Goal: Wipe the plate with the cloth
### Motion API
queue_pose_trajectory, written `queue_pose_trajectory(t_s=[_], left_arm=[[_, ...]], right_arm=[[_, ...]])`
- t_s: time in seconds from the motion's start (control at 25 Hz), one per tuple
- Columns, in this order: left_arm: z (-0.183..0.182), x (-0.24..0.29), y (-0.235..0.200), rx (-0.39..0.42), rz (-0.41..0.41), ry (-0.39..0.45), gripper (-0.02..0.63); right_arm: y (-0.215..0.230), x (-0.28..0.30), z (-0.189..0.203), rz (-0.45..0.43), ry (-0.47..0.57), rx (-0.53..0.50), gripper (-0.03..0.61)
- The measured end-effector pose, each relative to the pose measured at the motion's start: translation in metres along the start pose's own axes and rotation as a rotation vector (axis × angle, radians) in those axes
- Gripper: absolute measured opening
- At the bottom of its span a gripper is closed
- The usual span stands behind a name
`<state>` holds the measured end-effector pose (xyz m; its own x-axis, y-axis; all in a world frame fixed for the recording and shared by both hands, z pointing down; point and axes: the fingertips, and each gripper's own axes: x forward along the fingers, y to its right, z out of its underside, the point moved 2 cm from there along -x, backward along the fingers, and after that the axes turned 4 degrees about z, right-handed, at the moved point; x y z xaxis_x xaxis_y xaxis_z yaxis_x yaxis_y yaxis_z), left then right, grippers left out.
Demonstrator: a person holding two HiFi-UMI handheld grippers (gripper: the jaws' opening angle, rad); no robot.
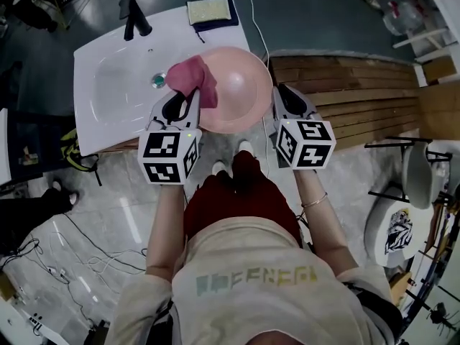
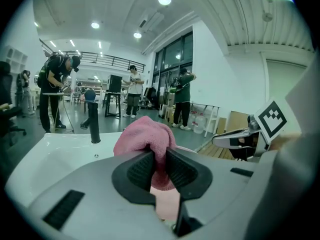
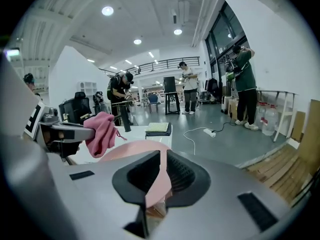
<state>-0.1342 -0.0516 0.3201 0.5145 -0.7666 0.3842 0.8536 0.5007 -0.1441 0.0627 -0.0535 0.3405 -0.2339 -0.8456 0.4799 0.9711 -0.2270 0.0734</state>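
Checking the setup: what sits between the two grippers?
In the head view, the round pink plate spans the gap, its rim clamped in the right gripper; the fluffy pink cloth held by the left gripper overlaps its left edge.

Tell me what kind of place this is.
Probably an open lab or workshop hall, not a kitchen: a white sink stands on a bare floor, cables trail across it, and other people work in the background.
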Motion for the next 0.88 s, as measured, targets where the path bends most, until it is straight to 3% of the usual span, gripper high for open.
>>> queue_pose_trajectory(t_s=[0.28,0.44,0.88], left_arm=[[-0.006,0.026,0.000,-0.016,-0.030,-0.021,0.066],[-0.008,0.041,0.002,-0.021,-0.042,-0.035,0.066],[-0.001,0.074,-0.001,-0.041,-0.063,-0.096,0.066]], right_arm=[[0.018,0.026,0.003,-0.060,-0.066,-0.002,0.044],[0.025,0.042,0.010,-0.105,-0.116,0.008,0.107],[0.034,0.076,0.035,-0.160,-0.239,0.008,0.109]])
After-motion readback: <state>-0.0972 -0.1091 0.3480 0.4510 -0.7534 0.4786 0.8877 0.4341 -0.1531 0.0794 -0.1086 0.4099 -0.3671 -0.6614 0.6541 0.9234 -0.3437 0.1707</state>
